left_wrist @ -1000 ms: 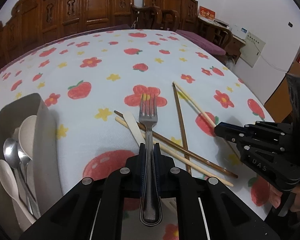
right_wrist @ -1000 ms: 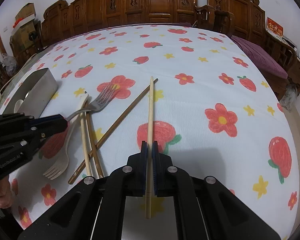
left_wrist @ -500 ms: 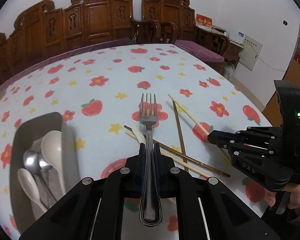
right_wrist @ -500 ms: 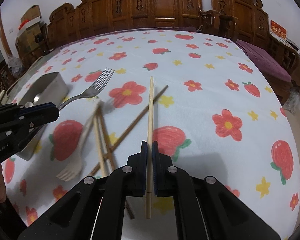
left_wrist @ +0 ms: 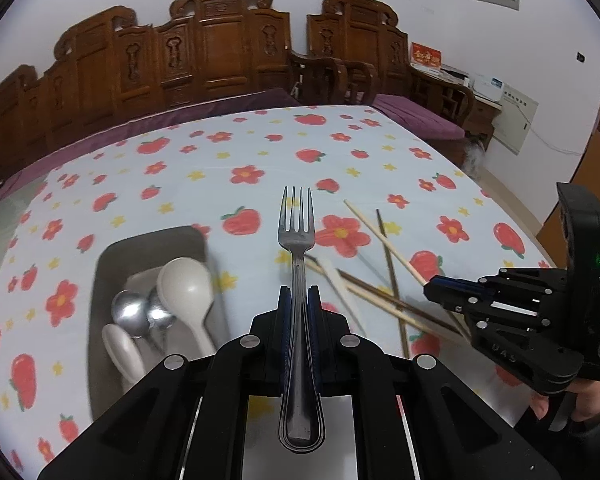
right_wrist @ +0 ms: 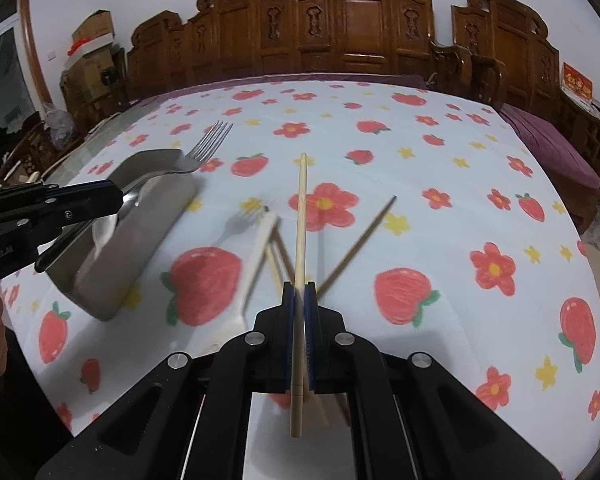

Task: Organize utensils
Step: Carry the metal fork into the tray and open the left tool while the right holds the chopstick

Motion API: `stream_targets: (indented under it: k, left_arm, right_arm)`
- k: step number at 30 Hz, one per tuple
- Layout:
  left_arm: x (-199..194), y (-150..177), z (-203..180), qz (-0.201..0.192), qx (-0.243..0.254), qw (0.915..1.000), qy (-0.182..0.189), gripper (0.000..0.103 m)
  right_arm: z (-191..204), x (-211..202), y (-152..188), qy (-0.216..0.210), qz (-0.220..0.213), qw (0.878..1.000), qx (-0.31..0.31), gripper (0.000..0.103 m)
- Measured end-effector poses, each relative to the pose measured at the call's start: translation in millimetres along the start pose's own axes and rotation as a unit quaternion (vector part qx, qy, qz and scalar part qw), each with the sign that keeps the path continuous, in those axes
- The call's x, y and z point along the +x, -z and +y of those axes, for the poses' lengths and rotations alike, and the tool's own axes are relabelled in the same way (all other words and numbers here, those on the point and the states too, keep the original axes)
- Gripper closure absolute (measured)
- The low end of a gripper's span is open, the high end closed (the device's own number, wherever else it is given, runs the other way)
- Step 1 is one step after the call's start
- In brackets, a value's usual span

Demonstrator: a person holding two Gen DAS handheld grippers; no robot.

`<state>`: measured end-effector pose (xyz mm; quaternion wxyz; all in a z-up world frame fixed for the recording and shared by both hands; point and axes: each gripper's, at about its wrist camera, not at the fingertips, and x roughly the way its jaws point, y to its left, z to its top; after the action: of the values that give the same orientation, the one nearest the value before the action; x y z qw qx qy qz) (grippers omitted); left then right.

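My left gripper (left_wrist: 299,300) is shut on a metal fork (left_wrist: 297,240), held in the air with tines forward, just right of the grey metal tray (left_wrist: 112,256). The tray holds white and metal spoons (left_wrist: 184,284). My right gripper (right_wrist: 299,292) is shut on a pale wooden chopstick (right_wrist: 300,216), lifted above the table. Loose chopsticks (left_wrist: 392,264) and a white plastic fork (right_wrist: 260,240) lie on the cloth between the grippers. The left gripper (right_wrist: 112,198) with the fork (right_wrist: 210,144) shows over the tray (right_wrist: 140,220) in the right wrist view.
The table has a white cloth (left_wrist: 220,160) with red flowers and strawberries. Carved wooden chairs (left_wrist: 220,60) stand along the far edge. The table's right edge (left_wrist: 500,196) drops off near a wall cabinet.
Both grippers have risen from the table. The left one moved left with the fork, toward the tray. The right one lifted the chopstick off the cloth.
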<state>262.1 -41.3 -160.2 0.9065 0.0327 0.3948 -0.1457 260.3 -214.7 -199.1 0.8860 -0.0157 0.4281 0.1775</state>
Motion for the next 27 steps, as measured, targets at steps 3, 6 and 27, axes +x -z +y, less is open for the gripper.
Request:
stream_targets:
  k: [3, 6, 27]
  left_arm:
    - [-6.3, 3.5, 11.1, 0.0, -0.006, 0.9999, -0.008, 0.096]
    - [-11.6, 6.9, 23.3, 0.001, -0.012, 0.9998, -0.018, 0.096]
    - [22.6, 33.4, 98.2, 0.057, -0.067, 0.9919, -0.091, 0.096]
  right_arm:
    - [7.2, -3.1, -0.1, -0.006, -0.003, 1.0, -0.005, 0.097]
    - [16.0, -6.8, 0.0, -0.014, -0.007, 1.0, -0.011, 0.097]
    - [47.9, -14.2, 4.3, -0.042, -0.009, 0.998, -0.042, 0.097]
